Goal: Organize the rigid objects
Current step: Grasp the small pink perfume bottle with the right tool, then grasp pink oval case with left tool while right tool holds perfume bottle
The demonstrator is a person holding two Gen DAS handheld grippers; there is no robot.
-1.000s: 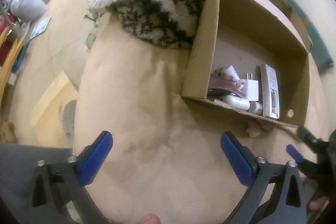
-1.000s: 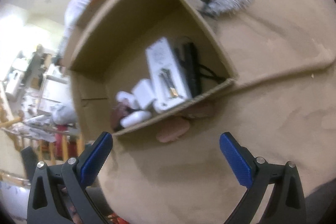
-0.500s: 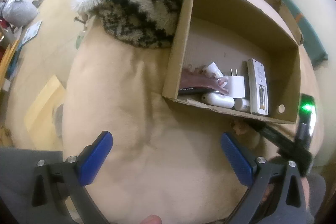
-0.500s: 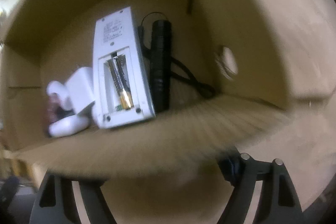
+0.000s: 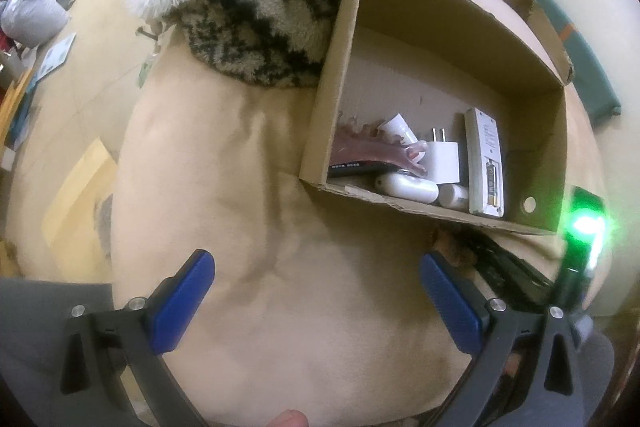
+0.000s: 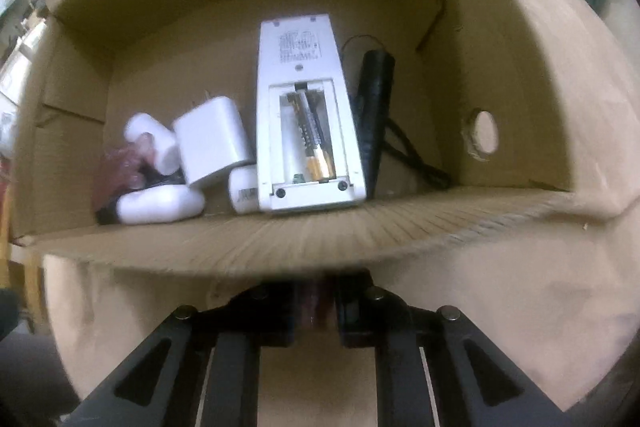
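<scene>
Small pinkish object (image 6: 314, 301) pinched just outside the cardboard box (image 6: 280, 239).
Right gripper (image 6: 315, 303) has just been closed on it; left gripper (image 5: 316, 291) is held spread, empty.

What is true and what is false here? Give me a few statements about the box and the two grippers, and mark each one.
1. The remote lies in the box with its battery bay uncovered. True.
2. The left gripper holds something. False: it is open over the beige cushion, with nothing between its fingers.
3. The right gripper is wide open. False: its fingers have just been closing and are shut on a small pink thing just outside the box's near wall.
4. A black stick with a cord lies beside the remote. True.
5. The box is empty apart from the remote. False: a white charger and other small things lie there too.
</scene>
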